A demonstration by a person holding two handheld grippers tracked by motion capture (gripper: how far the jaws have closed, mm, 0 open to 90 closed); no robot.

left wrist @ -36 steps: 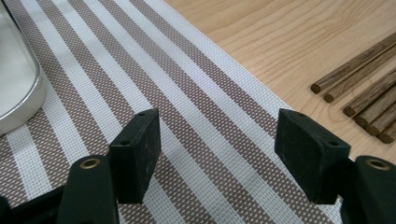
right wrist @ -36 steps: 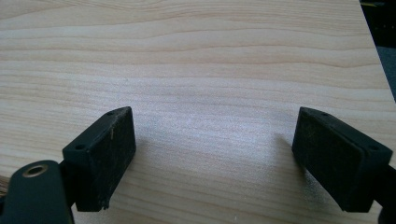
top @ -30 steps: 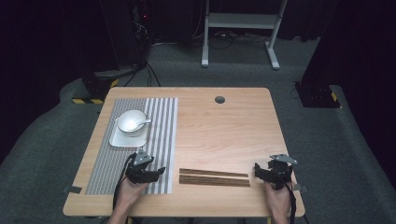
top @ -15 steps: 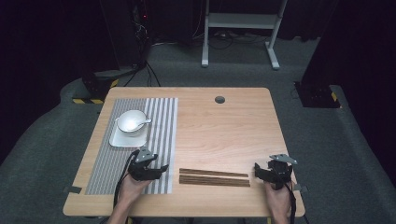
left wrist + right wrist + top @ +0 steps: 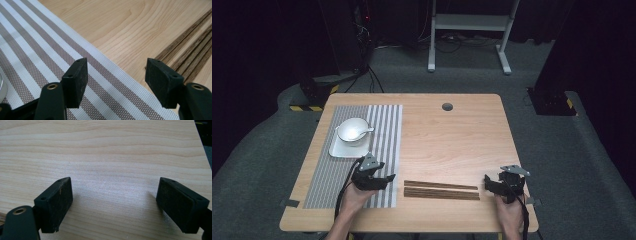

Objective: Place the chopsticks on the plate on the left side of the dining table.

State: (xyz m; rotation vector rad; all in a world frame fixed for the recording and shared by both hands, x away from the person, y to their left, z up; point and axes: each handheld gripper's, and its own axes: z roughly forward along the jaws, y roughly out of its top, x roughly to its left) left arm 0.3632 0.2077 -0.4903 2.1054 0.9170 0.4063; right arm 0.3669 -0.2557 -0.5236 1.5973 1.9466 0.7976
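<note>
High view: the chopsticks (image 5: 441,189), two dark wooden pairs lying side by side, rest flat on the bench (image 5: 452,135) near its front edge, just beside the striped placemat (image 5: 384,130) and between the two claws; the left claw (image 5: 384,179) hovers over the placemat's near corner, jaws wide apart and empty, pointing toward the chopstick ends; the right claw (image 5: 488,184) sits past the chopsticks' other end, jaws likewise spread wide with nothing between them. Left gripper view has the chopstick tips (image 5: 186,52) just beyond the mat's edge, off to one side of the jaws; so the grasp would go best, I judge, by swinging the claw until the sticks lie squarely across the gap, lowering until the pads nearly touch the wood, then closing slowly so the thin sticks do not roll or scissor apart. On the placemat, farther from the chopsticks, a white bowl with a spoon (image 5: 352,130) stands on a square plate (image 5: 343,150); beyond the light wooden bench lie grey carpet, dark curtains and a metal stand (image 5: 469,30).
</note>
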